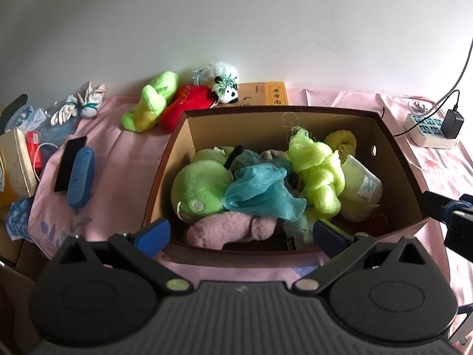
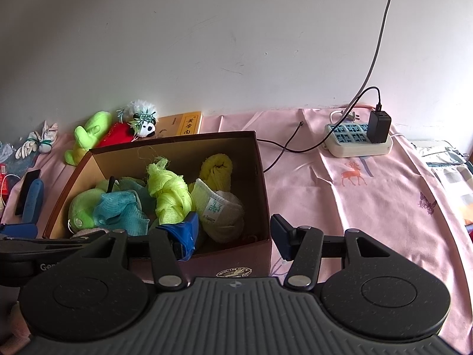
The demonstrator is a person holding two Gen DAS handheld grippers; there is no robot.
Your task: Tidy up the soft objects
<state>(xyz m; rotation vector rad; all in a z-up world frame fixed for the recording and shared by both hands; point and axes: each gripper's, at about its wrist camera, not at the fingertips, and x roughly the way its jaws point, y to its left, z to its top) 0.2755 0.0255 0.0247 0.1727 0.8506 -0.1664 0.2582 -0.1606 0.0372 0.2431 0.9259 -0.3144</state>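
So the brown cardboard box (image 1: 393, 159) on the pink sheet is already stuffed: green plush, teal mesh scarf (image 1: 260, 189), knotted lime mesh scarf (image 2: 170, 190), yellow rolled towel. Both the left gripper (image 1: 241, 230) and right gripper (image 2: 235, 235) hover at its near edge, fingers spread apart, nothing in them. Looks like a between-picks pause. Leftovers sit behind the box by the wall: lime plush toy (image 1: 150, 100), red plush with the panda (image 1: 189, 106). Next move probably needs a reach over there.
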